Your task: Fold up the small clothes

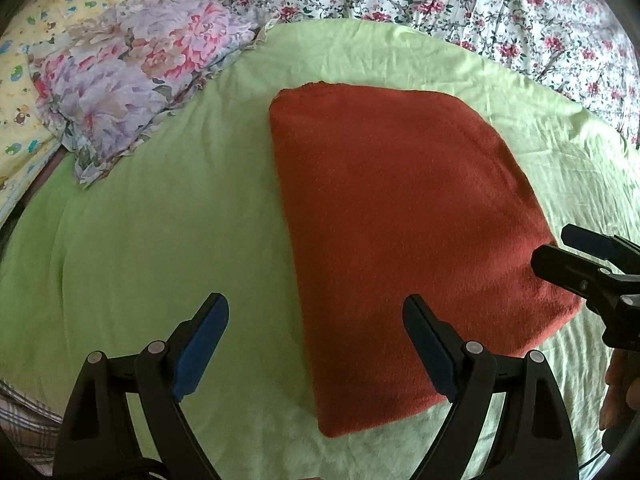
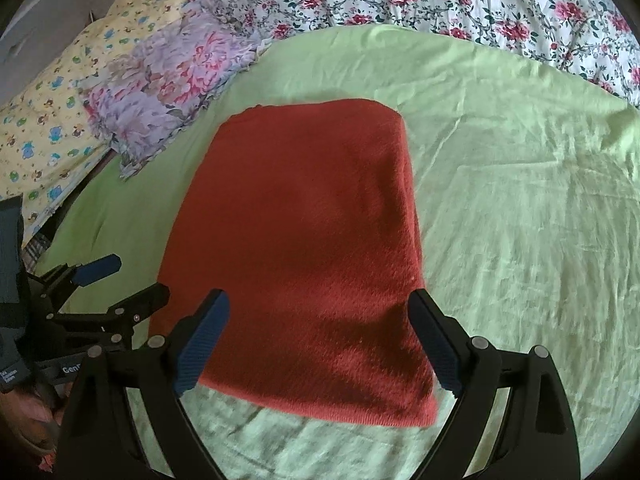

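Two grippers hang low over a bed, both with jaws spread wide and holding nothing. The left gripper (image 1: 316,344) sits above the near left edge of the folded red cloth (image 1: 400,216), one finger over the green sheet (image 1: 140,240) and the other over the cloth. The right gripper (image 2: 320,340) straddles the cloth's near end (image 2: 304,248), its fingers to either side of the near corners, not gripping the fabric. Each gripper shows at the edge of the other's view: the right one (image 1: 560,252) by the cloth's near right corner, the left one (image 2: 128,280) just beside its left edge.

The cloth lies flat as a neat rectangle in the middle of the green sheet, which is lightly wrinkled. Nothing rests on the cloth.

Farther off to the left, a floral pillow (image 1: 132,80) lies on the sheet's edge, well apart from the cloth, with a yellow cartoon-print bedding piece (image 2: 52,128) beside it. A white rose-print quilt (image 1: 480,8) runs along the far side of the bed.
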`<move>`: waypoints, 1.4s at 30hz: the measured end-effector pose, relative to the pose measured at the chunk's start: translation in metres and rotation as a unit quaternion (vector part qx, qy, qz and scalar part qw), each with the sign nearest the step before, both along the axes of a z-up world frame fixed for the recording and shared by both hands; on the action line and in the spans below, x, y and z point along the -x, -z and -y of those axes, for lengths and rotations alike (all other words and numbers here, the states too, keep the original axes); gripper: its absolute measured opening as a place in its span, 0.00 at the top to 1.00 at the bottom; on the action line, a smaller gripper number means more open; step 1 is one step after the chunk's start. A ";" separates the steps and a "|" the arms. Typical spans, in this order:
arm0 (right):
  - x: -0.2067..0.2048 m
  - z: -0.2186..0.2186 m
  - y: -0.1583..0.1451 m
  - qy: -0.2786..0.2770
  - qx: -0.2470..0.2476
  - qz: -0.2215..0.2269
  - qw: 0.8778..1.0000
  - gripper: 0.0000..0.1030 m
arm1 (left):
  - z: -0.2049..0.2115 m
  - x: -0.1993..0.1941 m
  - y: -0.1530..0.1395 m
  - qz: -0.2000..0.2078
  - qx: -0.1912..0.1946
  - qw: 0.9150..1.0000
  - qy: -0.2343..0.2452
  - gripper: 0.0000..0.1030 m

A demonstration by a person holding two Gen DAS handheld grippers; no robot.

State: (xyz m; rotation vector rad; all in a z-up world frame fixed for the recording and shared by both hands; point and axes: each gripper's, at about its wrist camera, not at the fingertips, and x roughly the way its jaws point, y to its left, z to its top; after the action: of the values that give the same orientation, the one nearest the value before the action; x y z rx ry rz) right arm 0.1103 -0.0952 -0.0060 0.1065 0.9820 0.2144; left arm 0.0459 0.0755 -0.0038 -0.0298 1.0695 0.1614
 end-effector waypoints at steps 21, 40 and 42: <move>-0.020 -0.003 0.000 -0.025 0.001 -0.012 1.000 0.11 | -0.004 -0.015 0.004 -0.008 0.010 1.000 -0.006 0.13; -0.021 -0.003 -0.001 -0.022 -0.001 -0.010 1.000 0.11 | -0.003 -0.014 0.003 -0.007 0.012 1.000 -0.005 0.13; -0.021 -0.003 -0.002 -0.019 -0.002 -0.009 1.000 0.11 | -0.003 -0.013 0.002 -0.007 0.012 1.000 -0.005 0.13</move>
State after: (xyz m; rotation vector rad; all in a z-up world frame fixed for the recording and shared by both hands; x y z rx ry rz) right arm 0.1310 -0.0923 -0.0044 0.0928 1.0029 0.2505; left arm 0.0594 0.0783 -0.0060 -0.0558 1.0850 0.1589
